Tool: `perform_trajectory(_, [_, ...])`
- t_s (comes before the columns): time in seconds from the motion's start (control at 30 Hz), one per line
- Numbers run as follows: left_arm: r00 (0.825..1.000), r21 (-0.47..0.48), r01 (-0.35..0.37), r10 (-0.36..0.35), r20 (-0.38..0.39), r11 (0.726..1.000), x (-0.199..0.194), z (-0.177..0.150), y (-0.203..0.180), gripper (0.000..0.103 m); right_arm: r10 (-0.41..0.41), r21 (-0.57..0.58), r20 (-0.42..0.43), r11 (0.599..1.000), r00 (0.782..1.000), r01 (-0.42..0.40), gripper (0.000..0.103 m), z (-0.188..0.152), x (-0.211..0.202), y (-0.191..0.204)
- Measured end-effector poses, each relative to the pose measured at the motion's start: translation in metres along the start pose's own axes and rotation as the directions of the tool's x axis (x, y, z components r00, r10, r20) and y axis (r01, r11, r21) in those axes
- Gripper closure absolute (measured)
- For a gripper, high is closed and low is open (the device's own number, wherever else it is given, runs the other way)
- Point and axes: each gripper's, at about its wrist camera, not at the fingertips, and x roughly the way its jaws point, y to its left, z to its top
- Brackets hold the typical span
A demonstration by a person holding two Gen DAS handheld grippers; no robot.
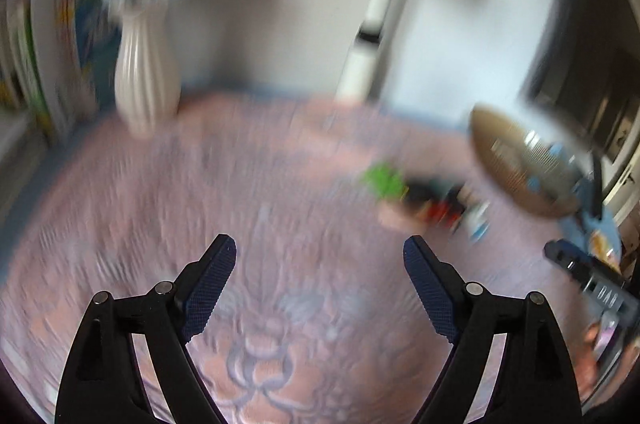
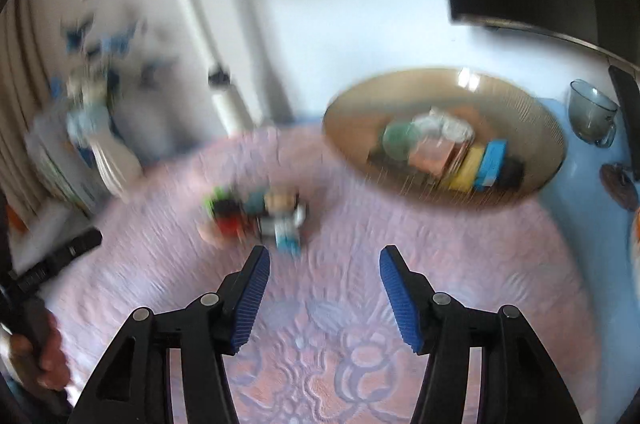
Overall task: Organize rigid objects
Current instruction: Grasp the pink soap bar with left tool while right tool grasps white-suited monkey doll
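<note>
Right gripper point(image 2: 325, 294) open, nothing btwn its pads; left gripper point(image 1: 320, 288) also open & empty, jaws wider. Both hang over the pink mat point(image 2: 440, 264). Task stuff: small heap of loose pieces point(image 2: 256, 218) on the mat, just ahead-left of my right fingertips, well short of the tan bowl point(image 2: 532, 128). Bowl sits at mat's far-right edge, already holds several blocks. Both views badly blurred, so I can't tell pieces apart. Risks, imo: pieces are packed tight, a grab could catch two or knock neighbours across the mat. The two grippers could also clash, since the left one is just left of the heap. Glass cup point(image 2: 592, 116) stands right of the bowl, white vase point(image 1: 146, 80) far-left of it; a wide swing could tip either. Plenty open mat btwn heap & bowl for carrying.
</note>
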Motion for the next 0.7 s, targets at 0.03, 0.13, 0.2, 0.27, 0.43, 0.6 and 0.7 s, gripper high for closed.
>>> perform_trajectory(0.03, [0.999, -0.017, 0.018, -0.019, -0.037, 1.0, 0.009, -0.008, 0.004, 0.019, -0.002, -0.011, -0.041, 1.0, 0.999, 0.001, 0.047, -0.014, 0.014, 0.005])
perform_trajectory(0.13, [0.995, -0.044, 0.069, -0.072, -0.07, 0.997, 0.021, -0.023, 0.013, 0.018, -0.093, -0.129, -0.022, 0.988, 0.995, 0.09, 0.044, -0.016, 0.015, 0.022])
perform_trajectory(0.2, [0.993, -0.053, 0.054, -0.059, -0.103, 0.997, 0.029, -0.026, 0.014, 0.018, -0.121, -0.199, 0.001, 0.973, 0.993, 0.119, 0.03, -0.021, 0.016, 0.03])
perform_trajectory(0.27, [0.994, -0.042, 0.061, -0.064, -0.086, 0.997, 0.028, -0.026, 0.013, 0.018, -0.149, -0.238, -0.056, 0.962, 0.987, 0.132, 0.03, -0.025, 0.03, 0.037])
perform_trajectory(0.43, [0.994, -0.019, 0.052, -0.054, -0.097, 0.998, 0.031, -0.029, 0.008, 0.018, -0.258, -0.407, -0.003, 0.883, 0.966, 0.235, 0.029, -0.038, 0.038, 0.071])
perform_trajectory(0.6, [0.994, -0.02, 0.033, -0.034, -0.102, 0.999, 0.035, -0.027, 0.004, 0.018, -0.321, -0.436, 0.08, 0.84, 0.944, 0.323, 0.029, -0.044, 0.031, 0.079])
perform_trajectory(0.7, [0.986, 0.037, -0.033, 0.038, -0.161, 0.999, 0.035, -0.024, -0.009, 0.019, -0.313, -0.414, 0.118, 0.847, 0.942, 0.333, 0.029, -0.041, 0.02, 0.079])
